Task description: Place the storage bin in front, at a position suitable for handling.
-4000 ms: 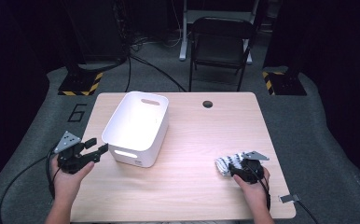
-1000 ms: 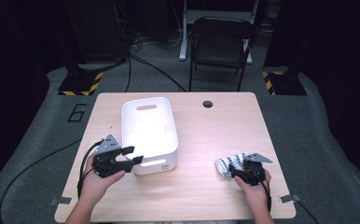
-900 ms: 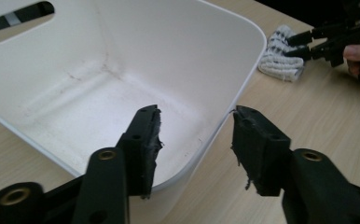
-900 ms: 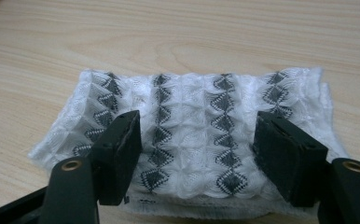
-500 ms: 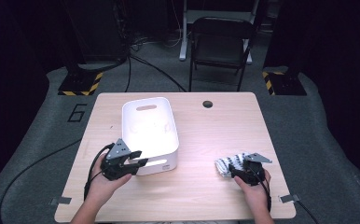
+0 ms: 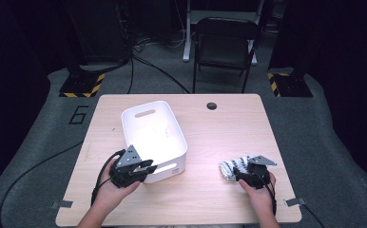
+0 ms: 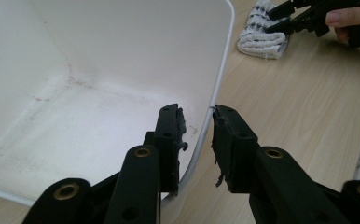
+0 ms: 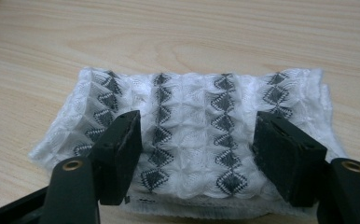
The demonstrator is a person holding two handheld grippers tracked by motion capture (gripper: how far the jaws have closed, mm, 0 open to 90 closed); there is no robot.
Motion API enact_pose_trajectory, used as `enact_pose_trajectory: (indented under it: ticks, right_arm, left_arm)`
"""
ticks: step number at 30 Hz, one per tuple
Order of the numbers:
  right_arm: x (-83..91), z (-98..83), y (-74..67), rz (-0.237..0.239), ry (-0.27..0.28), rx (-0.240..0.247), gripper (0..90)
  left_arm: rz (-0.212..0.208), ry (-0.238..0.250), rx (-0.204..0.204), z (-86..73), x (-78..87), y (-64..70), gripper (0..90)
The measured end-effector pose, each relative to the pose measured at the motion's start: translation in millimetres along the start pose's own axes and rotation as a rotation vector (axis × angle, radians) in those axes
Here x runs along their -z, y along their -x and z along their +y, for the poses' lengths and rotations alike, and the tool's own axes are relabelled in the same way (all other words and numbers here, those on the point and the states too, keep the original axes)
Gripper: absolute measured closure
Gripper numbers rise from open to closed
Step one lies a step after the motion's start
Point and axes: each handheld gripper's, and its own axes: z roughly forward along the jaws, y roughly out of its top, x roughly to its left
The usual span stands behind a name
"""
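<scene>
Overhead, the left gripper point(image 6: 142, 170) sits at the white bin's point(image 6: 146, 114) near wall, by the table's point(image 6: 229, 128) front-left, the right gripper point(image 6: 241, 174) over the folded cloth point(image 6: 233, 166) front-right. Along the left gripper point(image 7: 199, 142), the jaws have just been closing astride the bin point(image 7: 99, 84) rim, barely short of clamping; pinching firmly comes next. Along the right gripper point(image 8: 197, 154), jaws spread across the cloth point(image 8: 192, 107), ungripped.

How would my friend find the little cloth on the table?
Look at the wooden table, then its near right corner, away from the white bin. The cloth lies flat there between the right gripper's jaws, white with rows of dark diamonds.
</scene>
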Motion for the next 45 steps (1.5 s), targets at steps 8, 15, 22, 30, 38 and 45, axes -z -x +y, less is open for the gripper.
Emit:
enact_pose_trajectory:
  ticks: [8,15,22,30,38,45]
  right_arm:
    - [-0.1,0.0,0.5,0.005,0.003,-0.011,32.3]
    - [0.5,0.1,0.3,0.004,0.002,-0.015,32.8]
    - [3.4,2.9,-2.1,-0.031,0.027,0.021,30.2]
    - [0.0,9.2,-3.1,-0.055,0.036,0.002,23.4]
    - [-9.4,8.6,-5.5,-0.044,-0.038,0.028,18.4]
    - [-10.1,6.9,-5.8,-0.037,-0.036,0.032,24.8]
  left_arm:
    - [-0.043,-0.021,-0.045,3.6,-1.9,8.9,79.6]
    - [-0.121,-0.007,-0.077,4.0,-4.2,15.1,85.8]
    - [-0.173,-0.004,-0.066,4.1,-5.2,16.8,87.0]
    - [-0.223,-0.003,-0.096,7.0,-9.6,28.4,86.2]
    - [-0.263,-0.002,-0.045,12.1,-12.7,37.4,76.5]
    - [-0.232,0.043,-0.012,17.9,8.0,26.3,65.8]
